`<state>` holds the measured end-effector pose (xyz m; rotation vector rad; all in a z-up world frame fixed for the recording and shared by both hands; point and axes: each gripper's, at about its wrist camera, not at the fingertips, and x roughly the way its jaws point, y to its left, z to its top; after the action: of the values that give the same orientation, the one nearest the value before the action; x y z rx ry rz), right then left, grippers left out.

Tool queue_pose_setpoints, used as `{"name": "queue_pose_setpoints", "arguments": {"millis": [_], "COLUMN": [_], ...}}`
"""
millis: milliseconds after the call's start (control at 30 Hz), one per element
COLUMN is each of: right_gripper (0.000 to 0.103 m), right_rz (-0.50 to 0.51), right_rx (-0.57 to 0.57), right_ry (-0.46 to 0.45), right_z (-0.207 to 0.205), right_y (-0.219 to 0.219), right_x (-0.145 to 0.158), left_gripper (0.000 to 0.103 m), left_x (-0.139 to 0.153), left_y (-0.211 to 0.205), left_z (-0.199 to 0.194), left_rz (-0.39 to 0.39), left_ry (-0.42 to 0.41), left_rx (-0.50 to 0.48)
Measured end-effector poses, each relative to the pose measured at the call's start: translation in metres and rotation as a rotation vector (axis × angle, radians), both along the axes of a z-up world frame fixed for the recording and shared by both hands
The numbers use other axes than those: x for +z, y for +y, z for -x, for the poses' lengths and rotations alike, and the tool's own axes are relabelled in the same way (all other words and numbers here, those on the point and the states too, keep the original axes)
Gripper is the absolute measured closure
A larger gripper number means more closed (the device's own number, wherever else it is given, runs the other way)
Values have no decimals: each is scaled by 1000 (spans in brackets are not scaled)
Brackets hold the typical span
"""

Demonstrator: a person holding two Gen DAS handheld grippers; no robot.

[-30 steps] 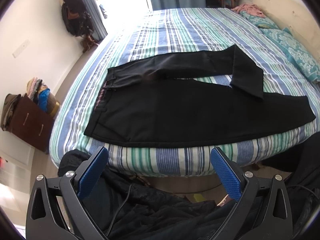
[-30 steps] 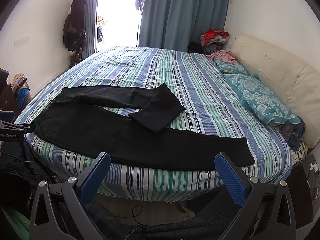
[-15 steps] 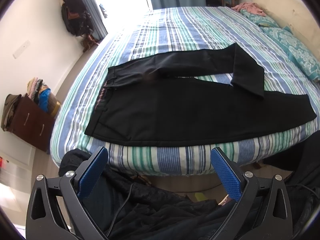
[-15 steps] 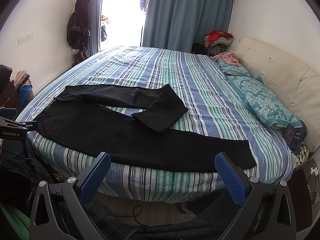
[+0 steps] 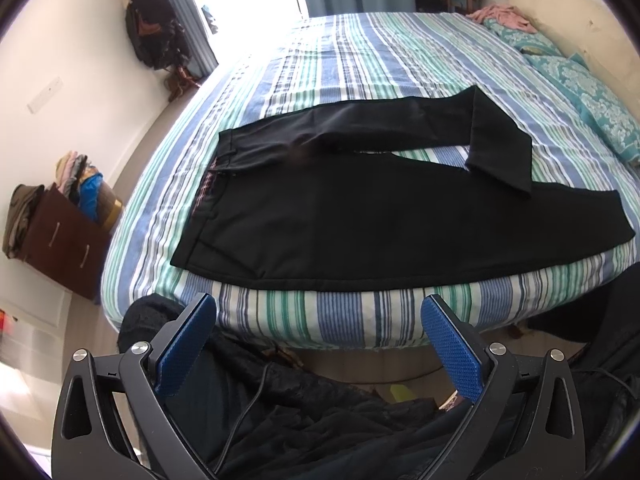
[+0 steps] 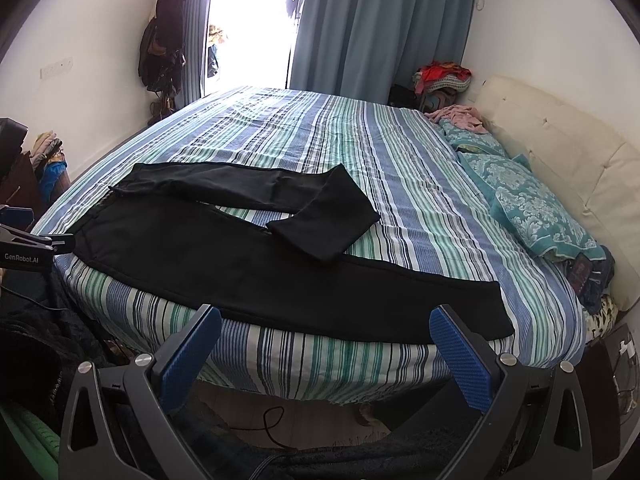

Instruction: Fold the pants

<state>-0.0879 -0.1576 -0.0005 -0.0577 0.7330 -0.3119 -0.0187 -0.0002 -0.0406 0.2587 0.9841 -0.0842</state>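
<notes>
Right wrist view: both the right gripper (image 6: 320, 336) and left gripper (image 5: 318, 324) hang wide open, empty, below the black fabric pants (image 6: 224, 252) sprawled mid-frame along the striped bed (image 6: 360, 152) edge, so a careless tug could likely drag them off.

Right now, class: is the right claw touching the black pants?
Apart. The right wrist view shows the open right claw held off the bed's edge, short of the black pants.

Each hand-held gripper (image 5: 318, 320) (image 6: 324, 330) has black frames, silver screws, blue textured pads (image 5: 450, 346).
</notes>
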Motion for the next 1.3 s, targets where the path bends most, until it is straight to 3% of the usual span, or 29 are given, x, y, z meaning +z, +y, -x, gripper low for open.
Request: {"name": "queue_pose_setpoints", "arguments": {"millis": [333,467,633,733,800,867,933,1000,1067,1133,1233,1300], "right_gripper": [0,0,0,0,0,0,0,1,16,23,23,39], "right_rz": [66,78,59,107,207,314,348,276,186,168,156,85], "right_rx": [133,147,60,122,215,302,361,399,428,439,434,432], "right_ry": [-103,-89,-84,-14,39,38,71,160,255,329,393,451], "right_z": [1,-7,-3,-17,-38,-61,-98,-145,-192,-233,-279,-297], "right_y": [20,25,8,5,10,12,5,-9,-21,-26,-36,-51], "right_x": [11,8,5,-3,-11,-22,-44,-72,-101,-132,-166,-182], "left_gripper": [1,1,1,1,1,1,1,1,1,1,1,1], "left_x": [7,16,15,10,8,7,6,4,0,-3,-9,-13], "left_y": [-3,-3,-9,-12,-13,-11,-7,-1,6,12,22,28], "left_z": [-5,-11,-13,-17,-19,-20,-21,-23,-26,-29,-33,-37], "left_rz": [63,102,125,125,125,127,132,136,139,136,123,115], "left_ry": [-34,-62,-55,-30,-22,-20,-16,-4,13,30,51,64], "left_rx": [-57,-71,-90,-83,-76,-65,-46,-19,12,45,91,118]}}
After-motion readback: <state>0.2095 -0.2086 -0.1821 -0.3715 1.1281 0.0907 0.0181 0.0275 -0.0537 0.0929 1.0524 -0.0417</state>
